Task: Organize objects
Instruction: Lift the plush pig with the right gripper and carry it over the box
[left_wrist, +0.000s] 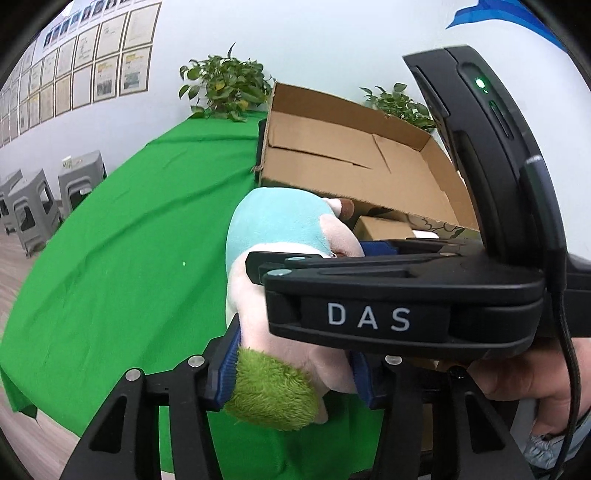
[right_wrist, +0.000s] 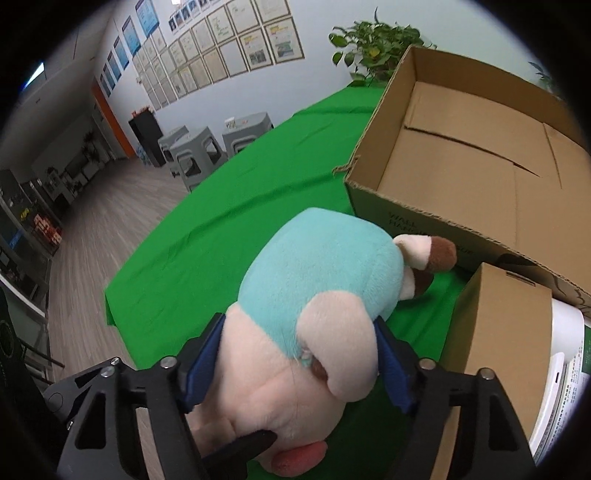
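Plush pig toy (right_wrist: 317, 314) over green tablecloth (right_wrist: 207, 236), just beside open cardboard box (right_wrist: 461, 155), left gripper (left_wrist: 291, 373) clamped on its green end, right gripper (right_wrist: 295, 362) clamped on its head

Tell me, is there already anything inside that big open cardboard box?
No, the big cardboard box shows only its bare bottom flaps, while the plush toy sits outside it on the green cloth.
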